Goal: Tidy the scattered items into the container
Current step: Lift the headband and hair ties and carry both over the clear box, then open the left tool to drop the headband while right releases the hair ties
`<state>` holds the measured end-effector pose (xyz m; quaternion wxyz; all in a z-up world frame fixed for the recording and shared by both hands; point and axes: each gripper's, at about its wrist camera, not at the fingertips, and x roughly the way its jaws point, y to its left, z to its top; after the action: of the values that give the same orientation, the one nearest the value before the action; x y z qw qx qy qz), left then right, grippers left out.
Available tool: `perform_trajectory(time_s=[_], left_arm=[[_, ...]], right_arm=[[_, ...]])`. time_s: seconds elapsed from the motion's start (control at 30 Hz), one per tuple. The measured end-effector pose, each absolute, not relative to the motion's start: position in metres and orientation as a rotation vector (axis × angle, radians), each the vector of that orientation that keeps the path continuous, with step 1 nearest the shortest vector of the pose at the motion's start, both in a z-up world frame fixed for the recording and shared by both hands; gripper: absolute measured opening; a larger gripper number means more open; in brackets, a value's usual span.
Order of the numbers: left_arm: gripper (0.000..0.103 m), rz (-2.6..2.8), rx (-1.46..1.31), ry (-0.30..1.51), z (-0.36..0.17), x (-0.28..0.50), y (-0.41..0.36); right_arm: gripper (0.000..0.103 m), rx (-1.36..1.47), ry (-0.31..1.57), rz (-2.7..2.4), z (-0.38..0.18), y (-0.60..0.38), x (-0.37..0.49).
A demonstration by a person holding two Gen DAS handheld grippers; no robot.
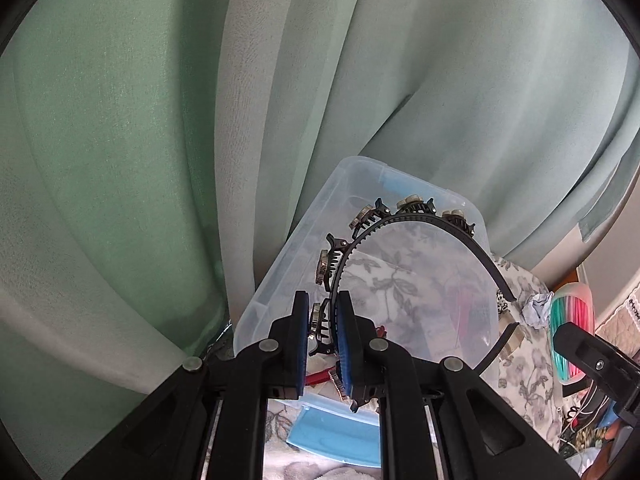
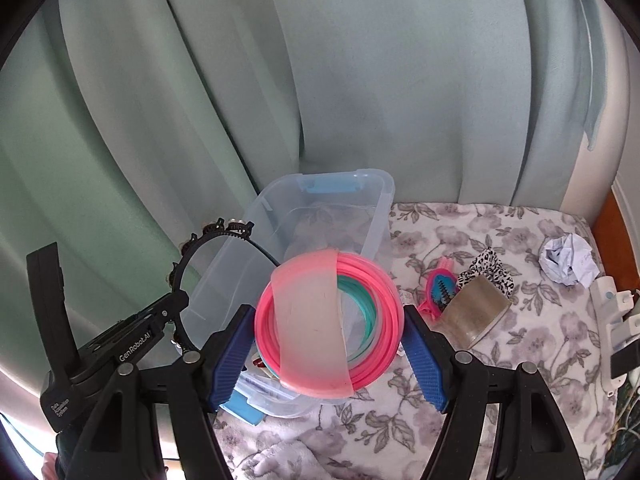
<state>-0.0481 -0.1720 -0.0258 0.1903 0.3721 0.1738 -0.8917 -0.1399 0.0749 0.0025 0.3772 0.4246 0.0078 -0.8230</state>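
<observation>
Both grippers hold hair accessories over the clear bin.

The black headband arcs up from the left gripper, whose fingers pinch its clip-studded end at six o'clock. The pink-and-teal hoop bundle sits clamped between the right gripper's spread blue pads, above the container on the floral blanket.

Clear glossy plastic container; matt black plastic headband; smooth pink and teal plastic hoops; fleecy floral blanket; crumpled paper.
</observation>
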Motion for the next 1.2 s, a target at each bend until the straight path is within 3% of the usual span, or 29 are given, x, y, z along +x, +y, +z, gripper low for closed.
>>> perform_trajectory(time_s=[0.97, 1.07, 1.13, 1.2], left_arm=[[0.017, -2.43, 1.104, 0.493, -0.053, -0.056, -0.197], [0.026, -2.441, 1.116, 0.493, -0.054, -0.06, -0.188], [0.04, -2.444, 1.114, 0.5, -0.054, -0.06, -0.188], [0.048, -2.447, 1.117, 0.508, -0.052, -0.071, -0.183]], right_arm=[[0.076, 1.155, 0.147, -1.983, -0.03, 0.004, -0.144], [0.077, 1.13, 0.142, -1.978, -0.027, 0.005, -0.144], [0.077, 1.118, 0.148, -1.981, -0.026, 0.005, -0.144], [0.078, 1.119, 0.148, -1.982, -0.026, 0.005, -0.144]])
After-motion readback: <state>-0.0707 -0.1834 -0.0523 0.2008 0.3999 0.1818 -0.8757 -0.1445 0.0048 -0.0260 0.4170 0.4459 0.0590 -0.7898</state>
